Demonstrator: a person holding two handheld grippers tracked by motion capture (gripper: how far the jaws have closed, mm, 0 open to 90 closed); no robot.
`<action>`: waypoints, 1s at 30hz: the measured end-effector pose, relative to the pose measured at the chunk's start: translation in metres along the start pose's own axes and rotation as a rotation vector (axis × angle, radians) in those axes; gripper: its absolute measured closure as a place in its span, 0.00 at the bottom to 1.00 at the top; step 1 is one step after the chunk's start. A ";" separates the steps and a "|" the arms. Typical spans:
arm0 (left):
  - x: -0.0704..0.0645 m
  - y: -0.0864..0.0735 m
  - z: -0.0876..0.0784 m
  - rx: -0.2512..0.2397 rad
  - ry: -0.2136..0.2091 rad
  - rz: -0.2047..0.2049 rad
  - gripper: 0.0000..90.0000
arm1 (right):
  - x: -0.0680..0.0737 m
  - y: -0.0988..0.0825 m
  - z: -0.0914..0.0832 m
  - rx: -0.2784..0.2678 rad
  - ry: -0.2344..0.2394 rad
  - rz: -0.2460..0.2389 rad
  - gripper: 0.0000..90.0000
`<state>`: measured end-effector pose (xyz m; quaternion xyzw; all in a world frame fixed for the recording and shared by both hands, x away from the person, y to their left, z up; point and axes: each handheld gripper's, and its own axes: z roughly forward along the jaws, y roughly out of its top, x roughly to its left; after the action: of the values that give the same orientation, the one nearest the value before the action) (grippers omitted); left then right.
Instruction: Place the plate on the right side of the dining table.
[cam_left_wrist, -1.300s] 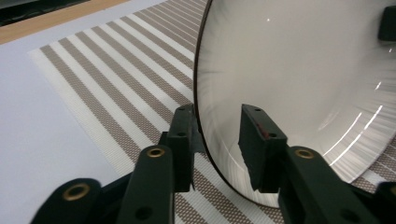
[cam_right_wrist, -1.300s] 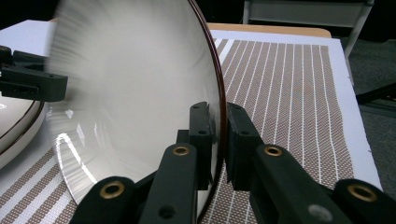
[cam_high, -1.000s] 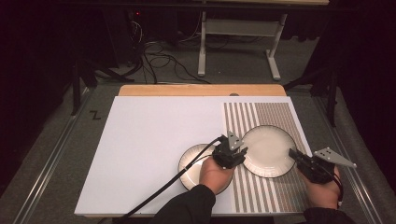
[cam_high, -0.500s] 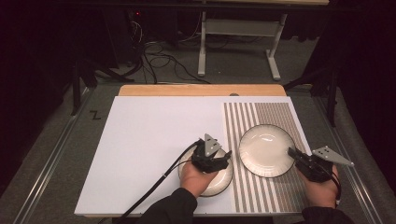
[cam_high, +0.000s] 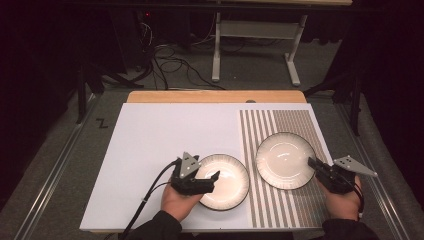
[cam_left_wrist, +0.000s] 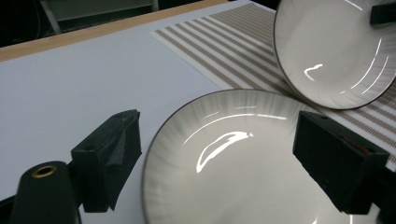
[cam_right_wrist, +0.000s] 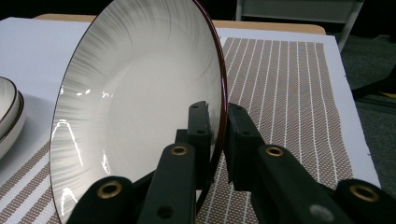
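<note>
Two white plates with dark rims are on the table. The left plate (cam_high: 225, 182) lies flat on the white mat (cam_high: 160, 145). My left gripper (cam_high: 210, 181) hovers over its left side, open. In the left gripper view the left plate (cam_left_wrist: 243, 163) has its rim between the wide-apart jaws of my left gripper (cam_left_wrist: 217, 126). The right plate (cam_high: 284, 160) is over the striped placemat (cam_high: 295, 120). My right gripper (cam_high: 313, 163) is shut on its right rim. The right gripper view shows the right plate (cam_right_wrist: 140, 102) tilted up on edge, clamped by my right gripper (cam_right_wrist: 218, 133).
The wooden table edge (cam_high: 215, 96) runs along the far side. Cables (cam_high: 175, 65) and a metal frame (cam_high: 255, 35) sit on the floor beyond. The white mat is bare to the left and far side of the plates. The left plate's edge (cam_right_wrist: 9, 116) shows in the right gripper view.
My left gripper has moved left and toward me, from the right plate's left rim to over the left plate. The right gripper still holds the right plate.
</note>
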<state>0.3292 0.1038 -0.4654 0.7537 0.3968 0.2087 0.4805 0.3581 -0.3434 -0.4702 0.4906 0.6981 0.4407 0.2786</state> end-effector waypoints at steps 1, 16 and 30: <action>0.011 -0.007 -0.010 -0.005 0.019 -0.006 0.17 | -0.001 0.000 0.002 0.006 0.000 -0.007 0.92; 0.059 -0.051 -0.071 -0.033 0.120 -0.068 0.14 | 0.000 0.003 0.006 0.020 -0.020 -0.009 0.92; 0.055 -0.051 -0.065 -0.017 0.126 -0.044 0.12 | -0.011 -0.001 0.019 0.066 -0.019 0.035 0.89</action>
<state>0.2962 0.1953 -0.4848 0.7260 0.4411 0.2484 0.4654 0.3775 -0.3475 -0.4801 0.5159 0.7008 0.4179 0.2610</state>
